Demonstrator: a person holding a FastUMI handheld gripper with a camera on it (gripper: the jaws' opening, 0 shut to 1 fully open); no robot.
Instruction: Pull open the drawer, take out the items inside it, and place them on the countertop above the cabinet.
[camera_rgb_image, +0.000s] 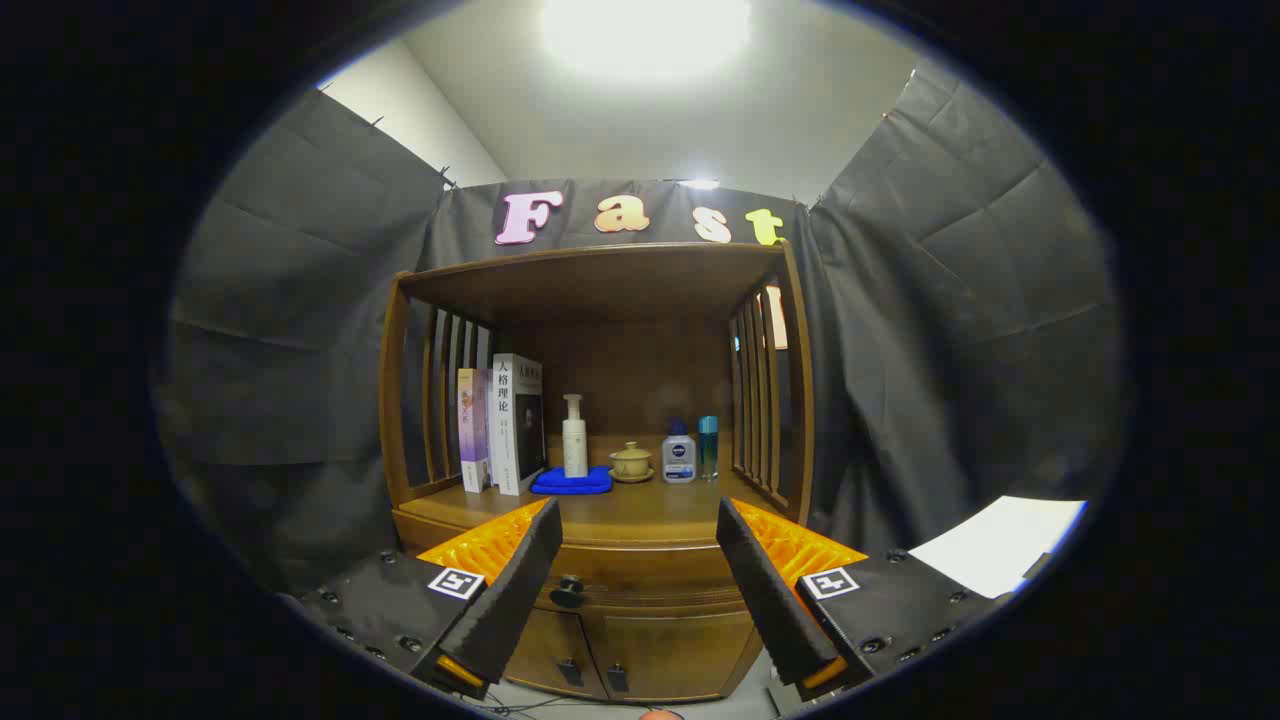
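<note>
Gripper (640, 545): fingers spread wide, nothing between them, nothing touched. It hangs in front of the cabinet (640, 640), well short of it, aimed at the drawer front.

Landmark: drawer knob (567, 592), a dark round knob on the drawer (640, 572). The knob sits just beside the inner edge of the left finger, in the gap between the two fingers but off to the left of its middle. No contact.

Drawer: shut, flush with the cabinet front. Contents hidden; cannot tell what or how many items lie inside.

Below the knob: two cabinet doors (620, 655), closed, each with a small dark handle.

Above the knob: countertop (640, 510), the place-down surface. Its front strip is bare wood. Further back above the knob stand a blue cloth (572, 482) with a white pump bottle (574, 436) on it, books (505, 425) to the left of that, and to the right a small lidded cup (631, 461), a squat bottle (678, 453) and a tall teal bottle (708, 446).

Progress: judged at the very start. Drawer not yet opened, nothing taken out. Left to do: shift left onto the knob, close on it, pull, then move the items up to the front of the countertop.
</note>
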